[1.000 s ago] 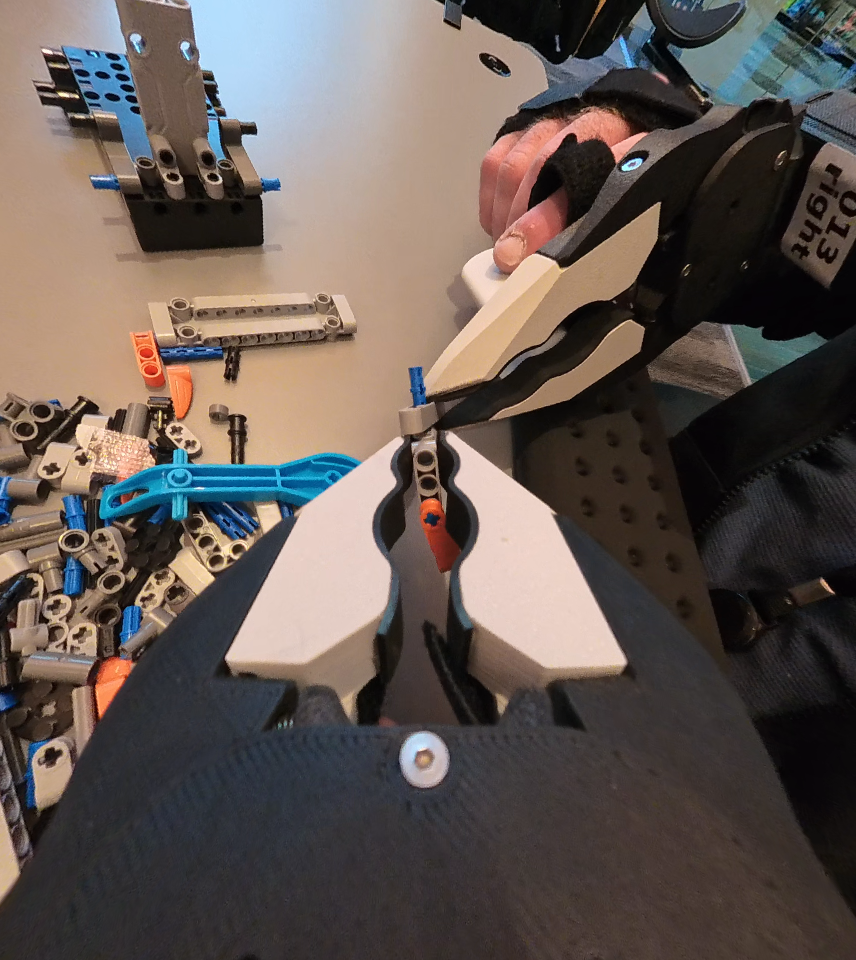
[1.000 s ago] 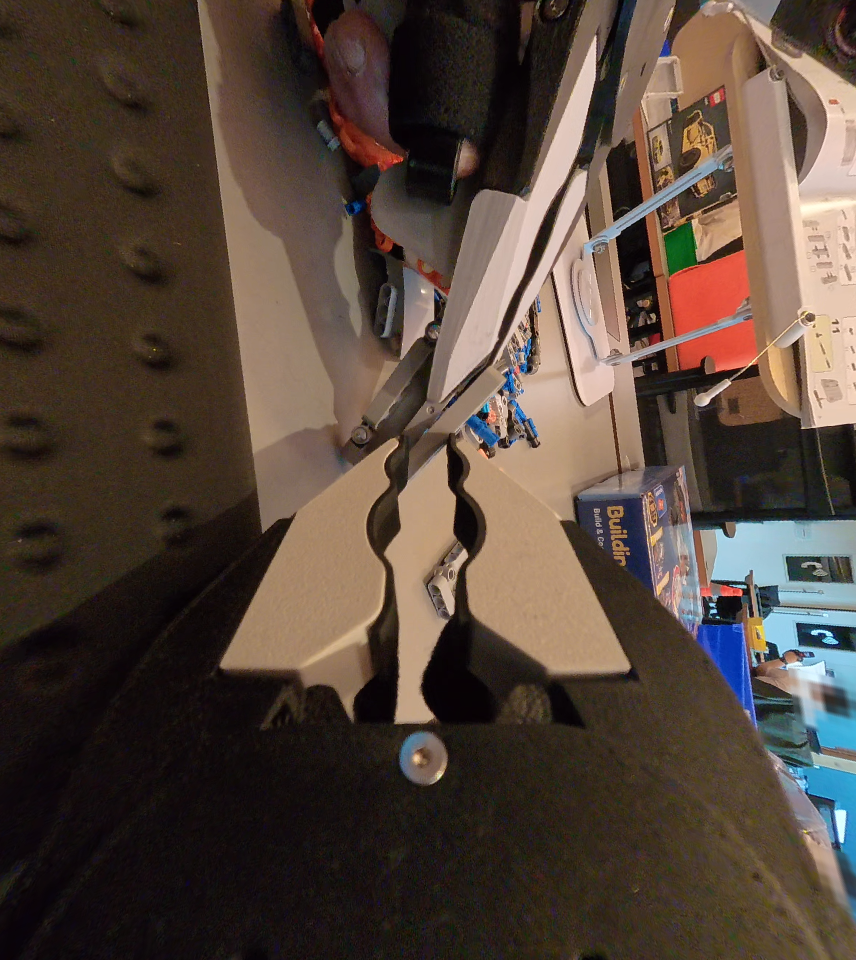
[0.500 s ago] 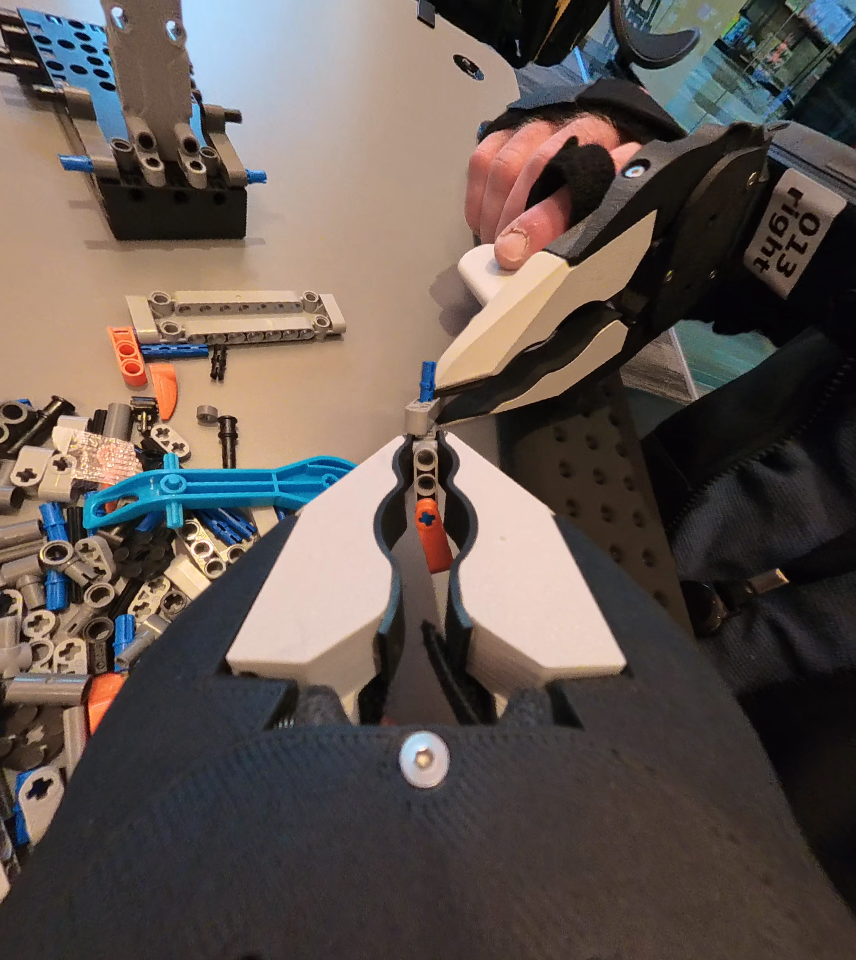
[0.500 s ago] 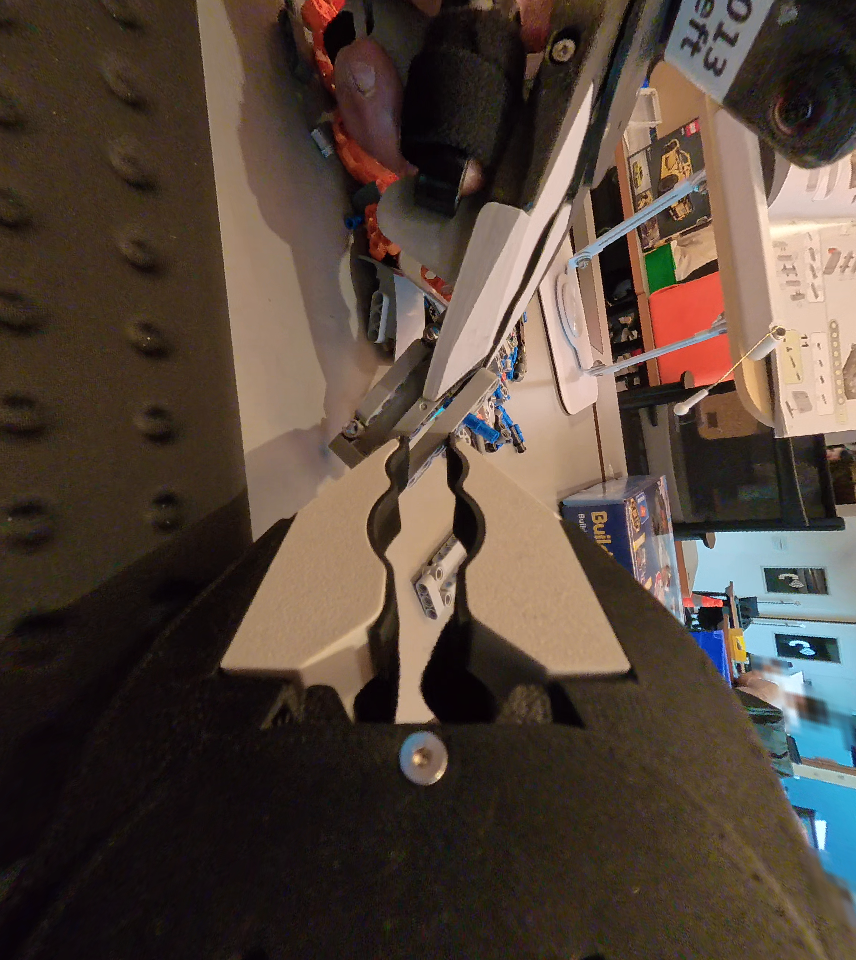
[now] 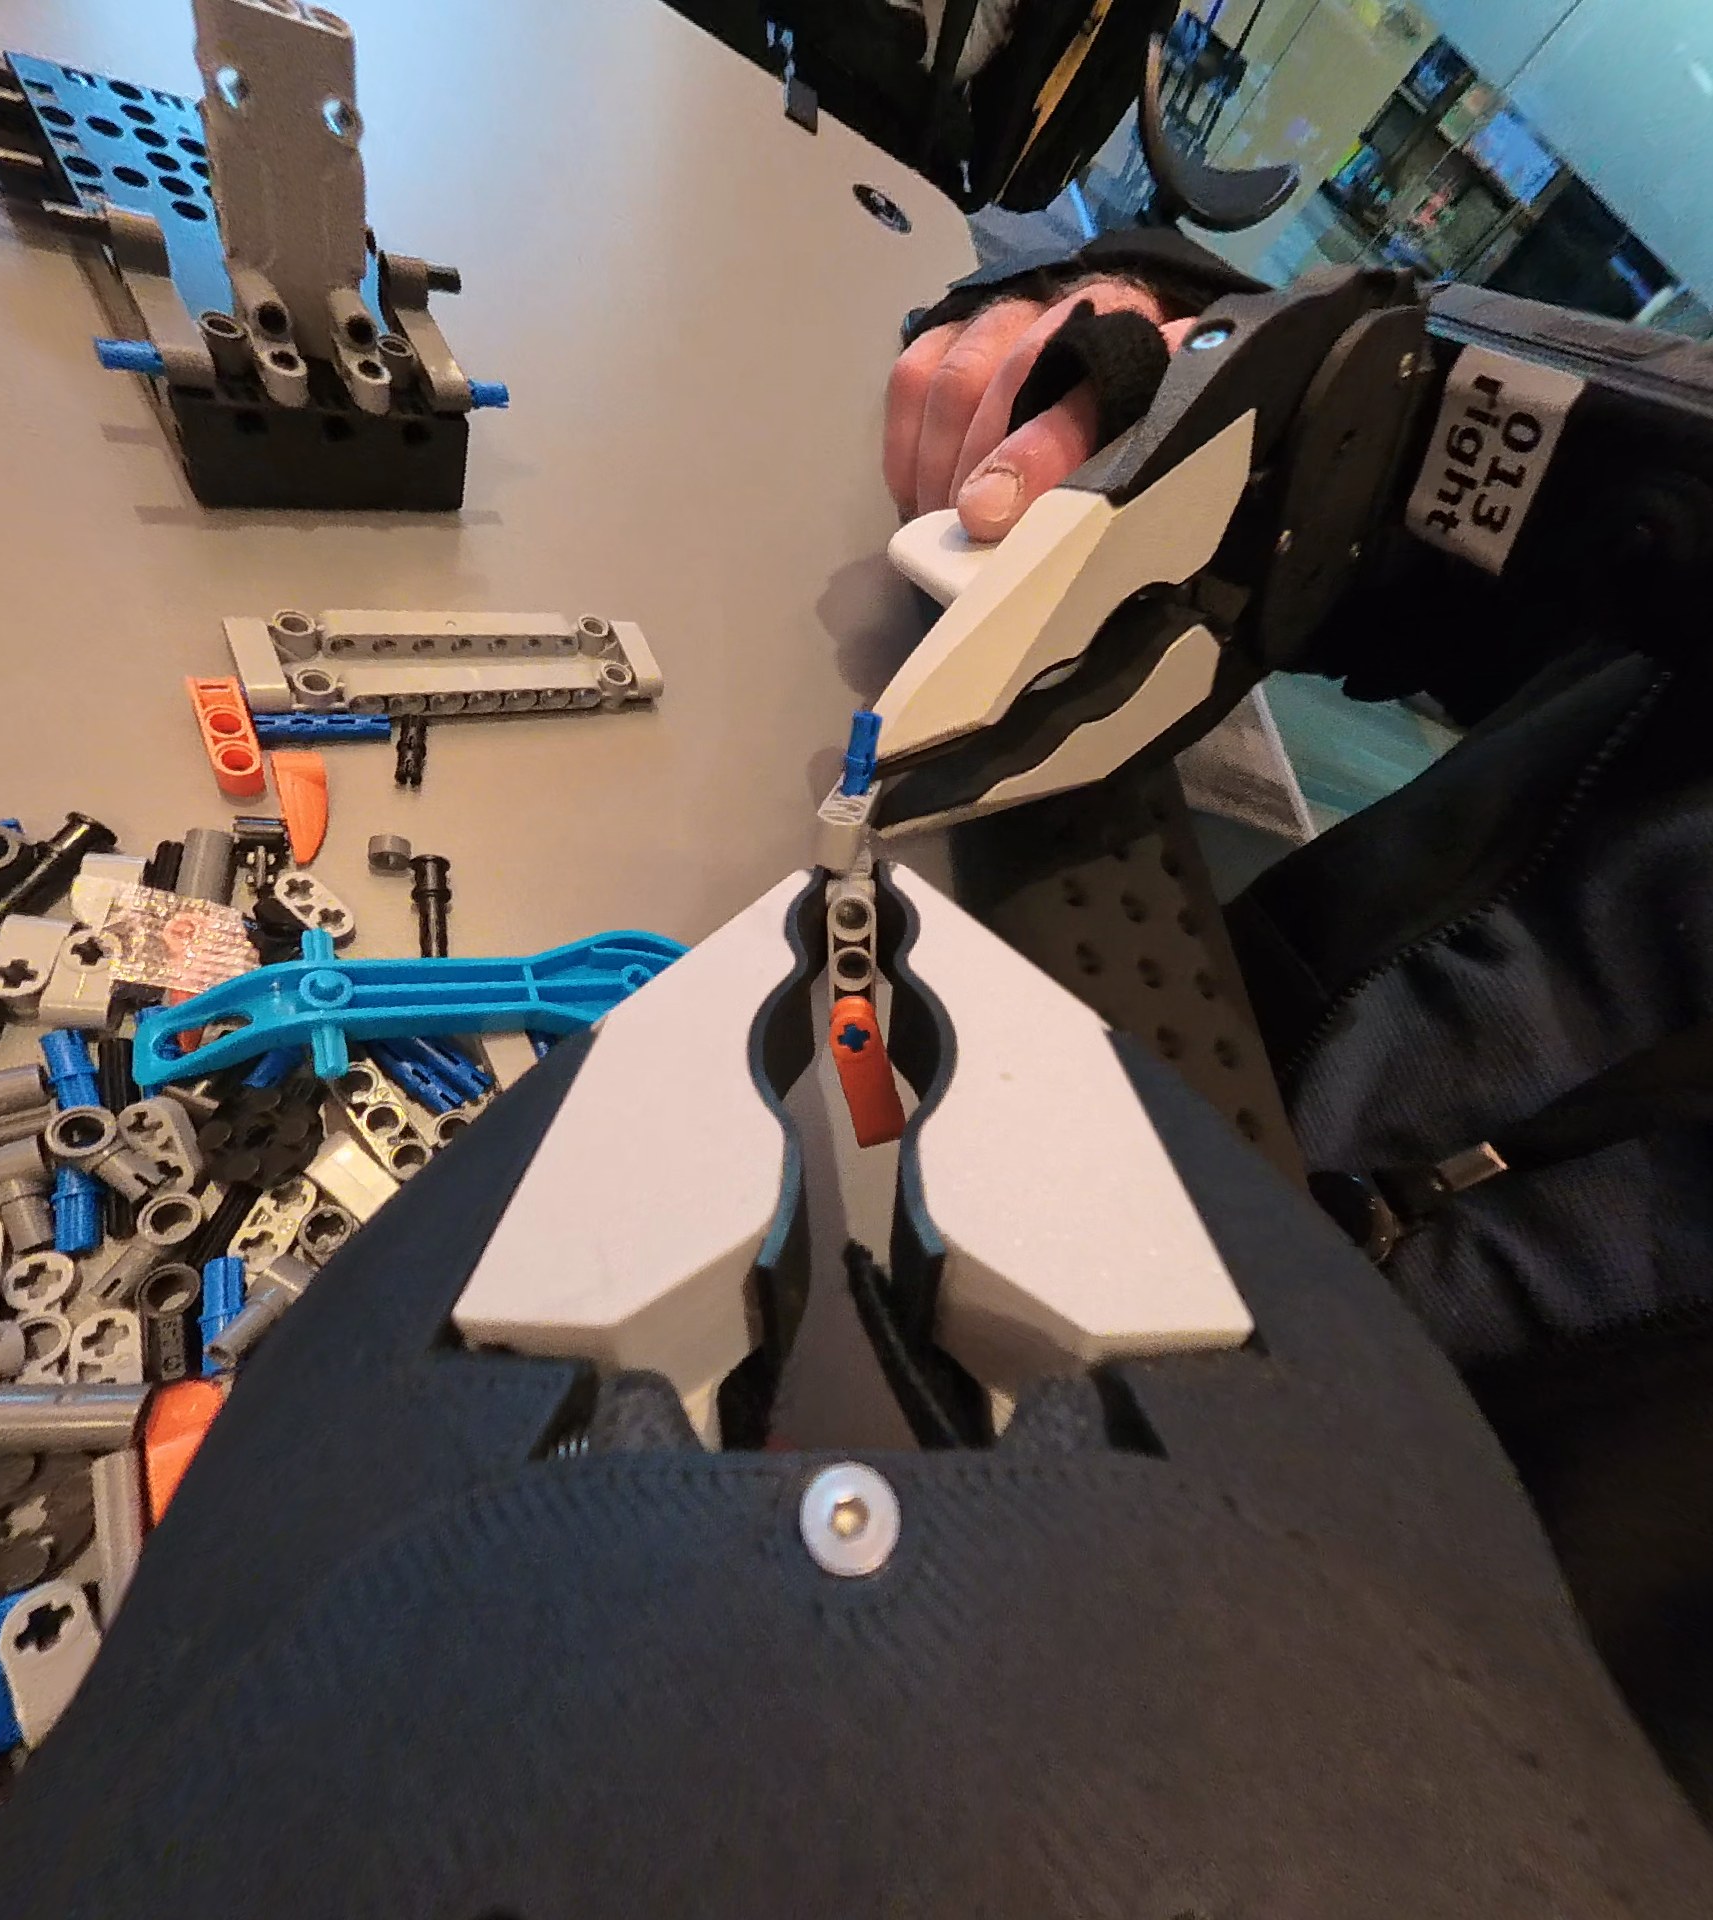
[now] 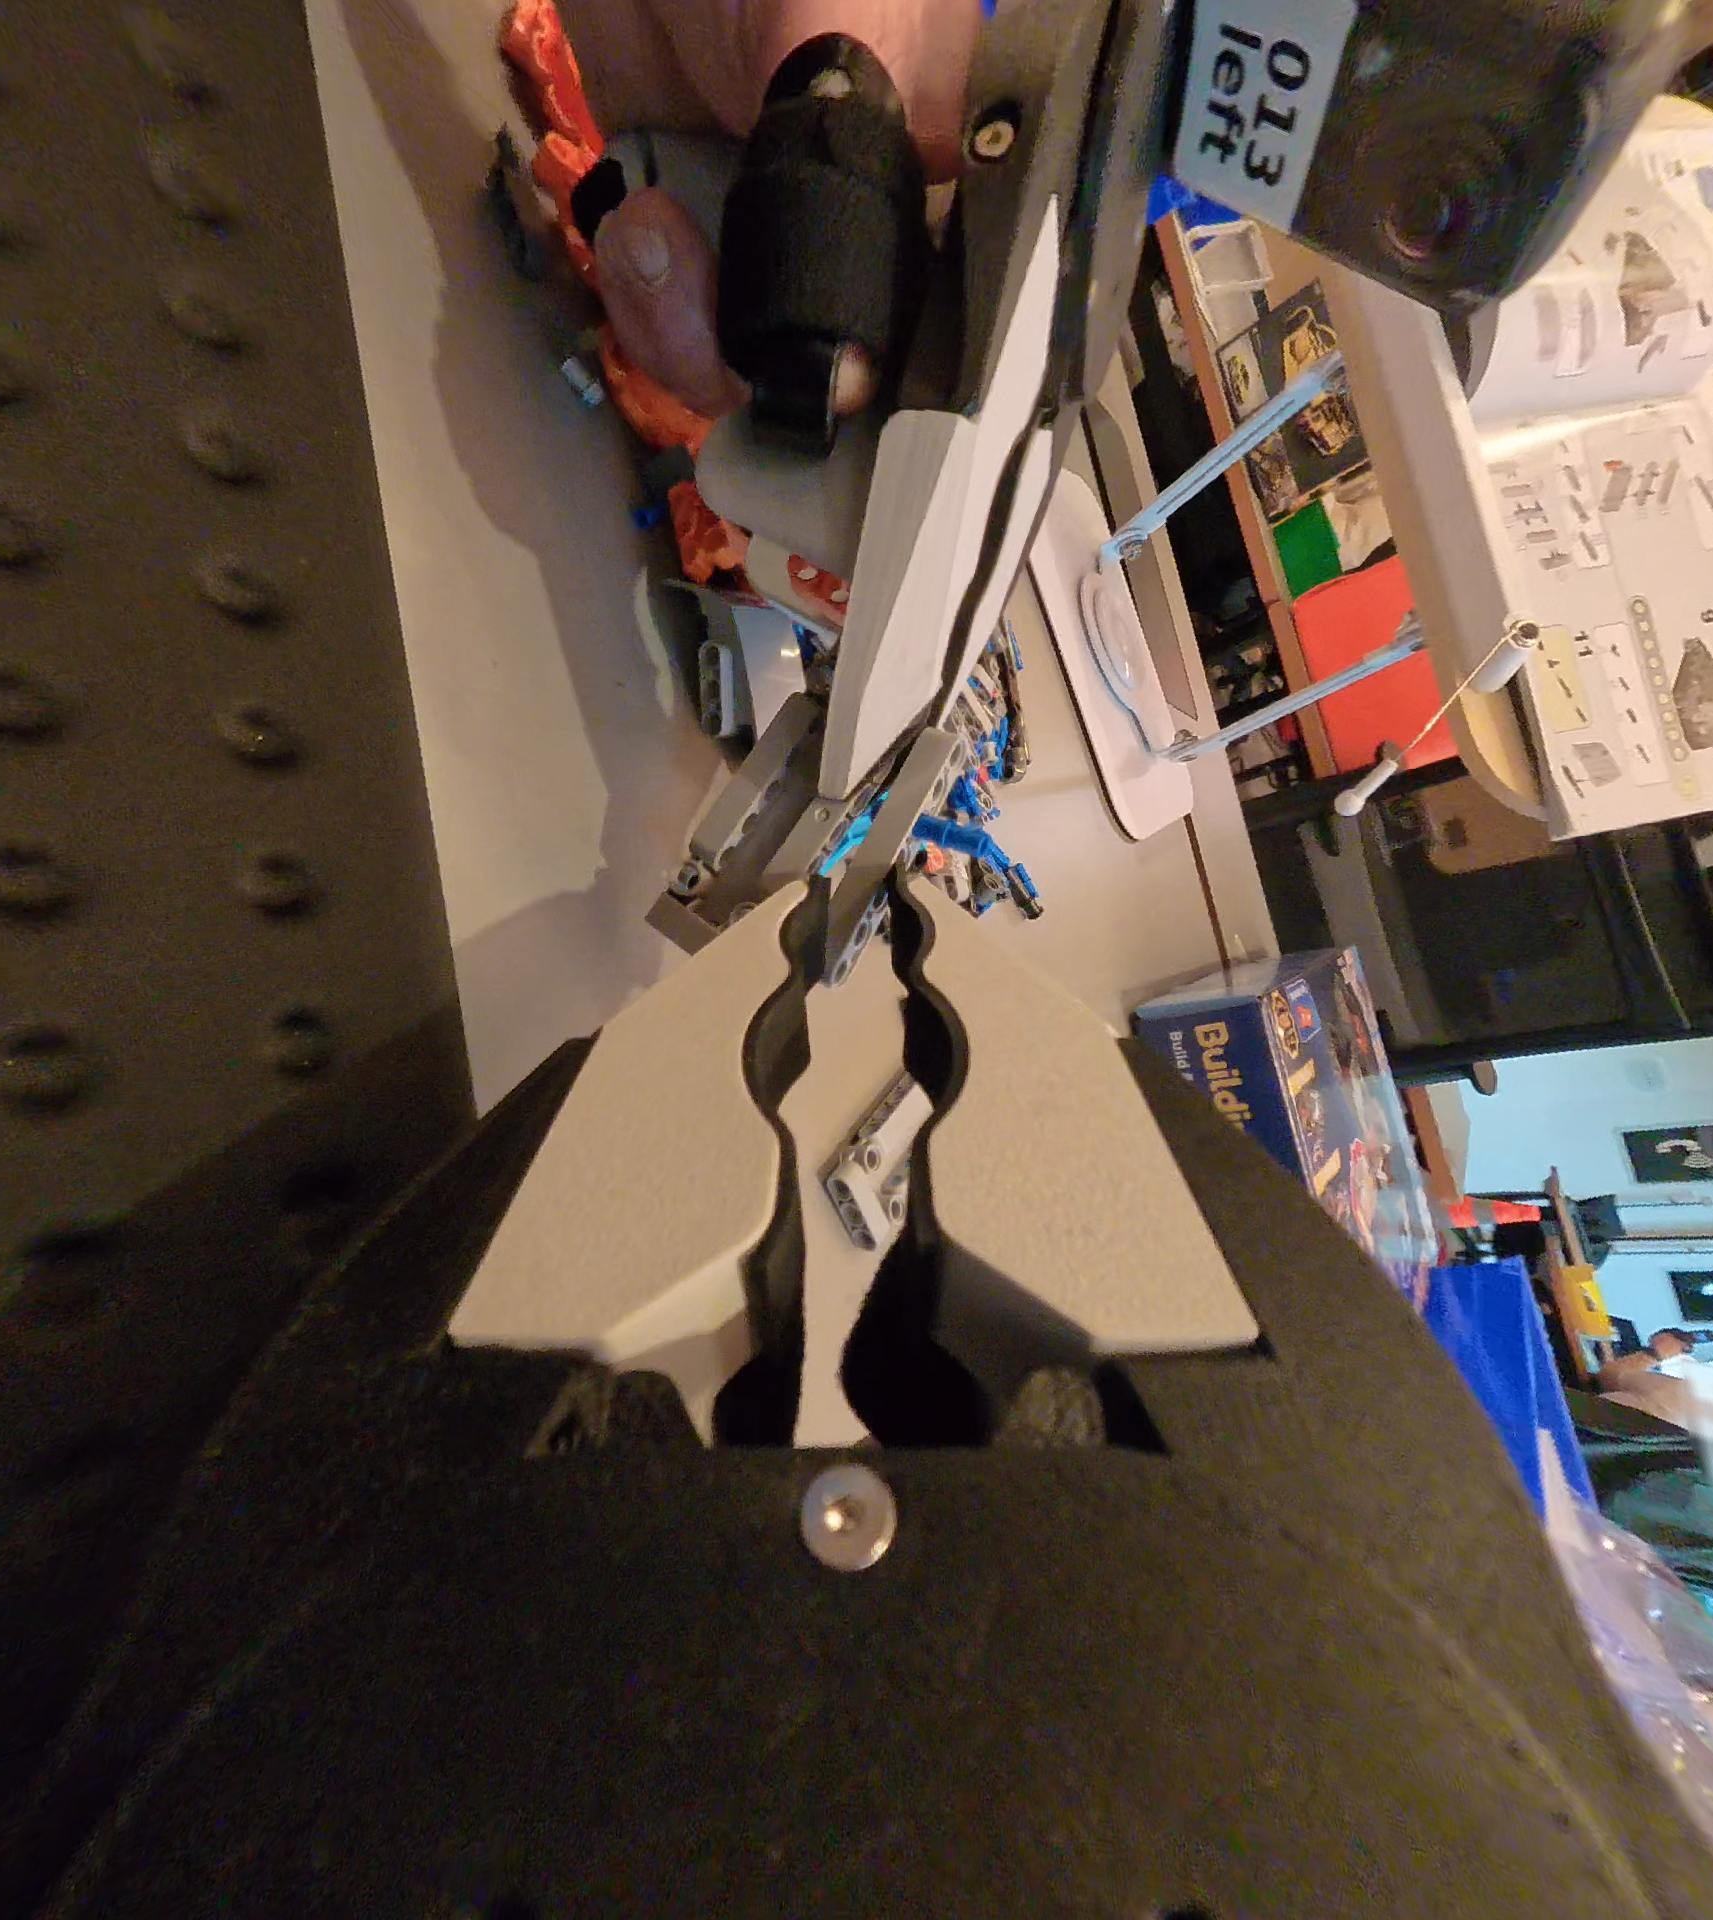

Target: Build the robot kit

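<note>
My left gripper (image 5: 847,883) is shut on a dark grey holed beam (image 5: 850,935) that stands up between its fingers. An orange piece (image 5: 864,1075) hangs on the beam's near end. A light grey connector (image 5: 844,823) sits on the beam's far end, with a blue pin (image 5: 862,740) sticking out of it. My right gripper (image 5: 881,777) comes in from the right, held by a hand, and is shut on the pin at that end. In the right wrist view the grey beam (image 6: 847,935) lies between my right gripper's tips (image 6: 852,899), under the left gripper's fingers (image 6: 925,623).
A pile of loose grey, blue and orange pieces (image 5: 104,1143) with a cyan lever (image 5: 395,987) lies at left. A light grey panel (image 5: 436,665) and a black-blue assembly (image 5: 260,343) stand farther back. A booklet on a stand (image 6: 1662,520) and a blue box (image 6: 1278,1070) show beyond. My two grippers' fingertips are within a few centimetres of each other.
Both grippers stay shut and joined at the beam's end. The right gripper has closed in on the left one, so the beam now reaches between its fingertips.
</note>
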Demonstrator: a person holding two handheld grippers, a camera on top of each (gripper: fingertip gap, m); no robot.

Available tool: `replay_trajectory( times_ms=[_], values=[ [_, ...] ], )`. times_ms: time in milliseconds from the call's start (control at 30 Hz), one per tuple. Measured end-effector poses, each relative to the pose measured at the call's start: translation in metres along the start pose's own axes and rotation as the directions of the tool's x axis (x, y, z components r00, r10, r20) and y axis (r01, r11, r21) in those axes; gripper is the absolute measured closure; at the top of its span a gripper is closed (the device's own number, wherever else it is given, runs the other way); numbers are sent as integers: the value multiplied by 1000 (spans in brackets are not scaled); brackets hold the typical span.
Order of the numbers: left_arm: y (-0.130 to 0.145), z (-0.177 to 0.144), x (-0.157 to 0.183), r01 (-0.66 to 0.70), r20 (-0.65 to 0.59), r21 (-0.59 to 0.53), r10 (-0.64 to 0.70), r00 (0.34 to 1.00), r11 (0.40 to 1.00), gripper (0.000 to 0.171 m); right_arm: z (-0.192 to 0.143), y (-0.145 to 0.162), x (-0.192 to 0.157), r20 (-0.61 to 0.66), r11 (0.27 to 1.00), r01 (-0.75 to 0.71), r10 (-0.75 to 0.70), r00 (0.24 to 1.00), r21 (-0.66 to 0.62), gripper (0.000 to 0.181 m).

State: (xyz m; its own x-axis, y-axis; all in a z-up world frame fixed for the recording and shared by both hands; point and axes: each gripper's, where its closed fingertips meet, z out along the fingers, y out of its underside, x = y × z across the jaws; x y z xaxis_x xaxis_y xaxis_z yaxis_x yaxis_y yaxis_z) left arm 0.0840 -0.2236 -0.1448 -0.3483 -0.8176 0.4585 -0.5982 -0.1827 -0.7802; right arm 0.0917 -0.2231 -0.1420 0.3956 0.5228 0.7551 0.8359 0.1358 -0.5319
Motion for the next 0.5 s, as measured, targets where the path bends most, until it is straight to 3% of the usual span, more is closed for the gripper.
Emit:
replay_trajectory(
  times_ms=[500],
  values=[
    [-17,-7,7,36,-74,113,-27,997,993,166,-6,-4,10,-11,997,-64,65,998,51,172]
  ],
)
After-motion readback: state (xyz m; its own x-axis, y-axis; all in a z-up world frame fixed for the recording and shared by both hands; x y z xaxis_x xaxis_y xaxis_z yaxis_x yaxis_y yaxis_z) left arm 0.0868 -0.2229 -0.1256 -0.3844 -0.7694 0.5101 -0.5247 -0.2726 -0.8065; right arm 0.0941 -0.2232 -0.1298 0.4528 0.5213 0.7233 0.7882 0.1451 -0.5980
